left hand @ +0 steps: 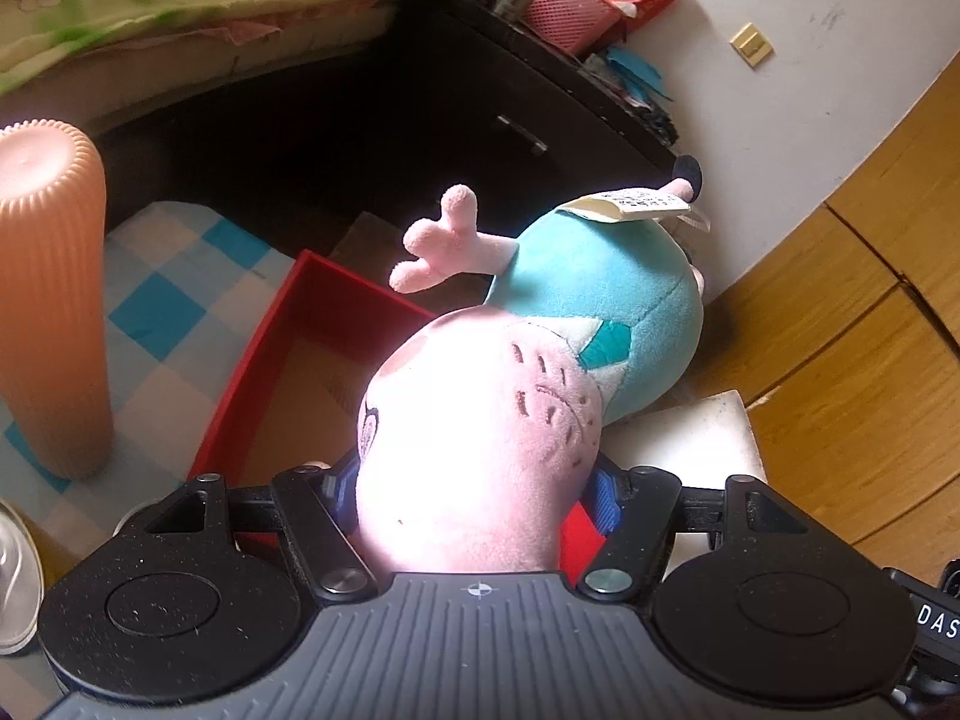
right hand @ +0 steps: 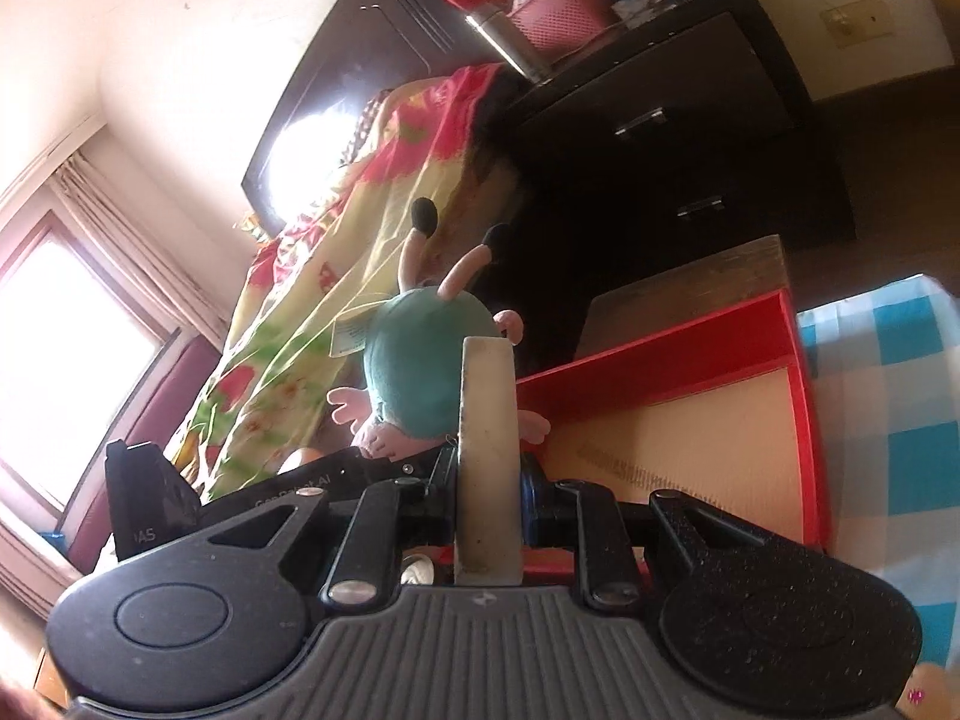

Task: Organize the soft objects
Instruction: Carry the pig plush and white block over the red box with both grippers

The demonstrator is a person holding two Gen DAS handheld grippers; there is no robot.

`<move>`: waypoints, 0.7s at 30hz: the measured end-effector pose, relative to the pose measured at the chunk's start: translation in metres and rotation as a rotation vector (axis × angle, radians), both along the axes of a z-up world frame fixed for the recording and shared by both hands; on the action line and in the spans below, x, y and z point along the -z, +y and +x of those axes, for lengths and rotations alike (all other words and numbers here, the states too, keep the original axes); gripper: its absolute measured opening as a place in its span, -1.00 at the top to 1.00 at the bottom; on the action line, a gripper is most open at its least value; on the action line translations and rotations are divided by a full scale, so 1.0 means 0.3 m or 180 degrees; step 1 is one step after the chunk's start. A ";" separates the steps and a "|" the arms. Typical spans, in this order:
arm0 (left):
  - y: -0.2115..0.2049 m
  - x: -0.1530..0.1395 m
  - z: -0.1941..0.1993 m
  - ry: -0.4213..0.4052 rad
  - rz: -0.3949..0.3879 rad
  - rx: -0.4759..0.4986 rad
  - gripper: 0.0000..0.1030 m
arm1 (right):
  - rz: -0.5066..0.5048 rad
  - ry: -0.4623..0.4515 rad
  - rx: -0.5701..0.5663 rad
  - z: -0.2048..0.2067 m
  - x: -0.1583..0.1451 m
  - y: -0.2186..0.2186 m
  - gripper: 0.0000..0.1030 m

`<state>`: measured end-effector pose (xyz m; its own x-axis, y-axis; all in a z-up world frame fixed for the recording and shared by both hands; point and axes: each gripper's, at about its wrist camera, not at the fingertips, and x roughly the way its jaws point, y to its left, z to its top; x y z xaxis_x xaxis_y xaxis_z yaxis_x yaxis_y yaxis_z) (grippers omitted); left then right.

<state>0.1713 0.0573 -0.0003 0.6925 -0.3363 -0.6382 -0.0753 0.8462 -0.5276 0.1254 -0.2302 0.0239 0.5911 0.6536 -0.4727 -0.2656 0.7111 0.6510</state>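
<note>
A plush pig (left hand: 510, 396) with a pink head and teal body hangs head-first in my left gripper (left hand: 474, 480), whose jaws are shut on its head. It hovers over the right side of an open red box (left hand: 288, 360) with a bare cardboard floor. In the right wrist view the plush (right hand: 420, 360) sits just left of the box (right hand: 804, 420), legs pointing up. My right gripper (right hand: 486, 468) is shut on the edge of a whitish flat pad (right hand: 486, 420) standing upright. The same pad (left hand: 690, 432) shows below the plush.
An orange ribbed cylinder (left hand: 48, 300) stands on a blue-and-white checked cloth (left hand: 162, 300) left of the box. A dark nightstand (right hand: 690, 138) carries a pink basket (right hand: 558, 6). Floral bedding (right hand: 336, 300) lies left, wooden floor (left hand: 840, 390) right.
</note>
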 end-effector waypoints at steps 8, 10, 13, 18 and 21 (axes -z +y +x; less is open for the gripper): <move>0.038 0.046 0.032 0.0146 0.0059 -0.0225 -0.32 | -0.0118 0.0055 0.0103 0.051 0.035 0.006 1.00; 0.041 0.059 0.039 0.0186 0.0069 -0.0231 -0.32 | -0.0183 0.0058 0.0165 0.061 0.045 0.005 1.00; 0.036 0.073 0.043 0.0236 0.0177 -0.0285 -0.33 | -0.0281 0.0069 0.0239 0.079 0.061 -0.003 1.00; 0.038 0.086 0.047 0.0262 0.0271 -0.0378 -0.29 | -0.0467 0.0058 0.0332 0.113 0.084 0.005 1.00; 0.032 0.075 0.042 0.0215 0.0321 -0.0374 -0.30 | -0.0583 0.0072 0.0340 0.133 0.108 0.021 1.00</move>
<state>0.1840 0.0669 -0.0227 0.6777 -0.1875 -0.7111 -0.2092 0.8779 -0.4308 0.1653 -0.2240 -0.0086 0.6402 0.4899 -0.5918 -0.1692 0.8413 0.5133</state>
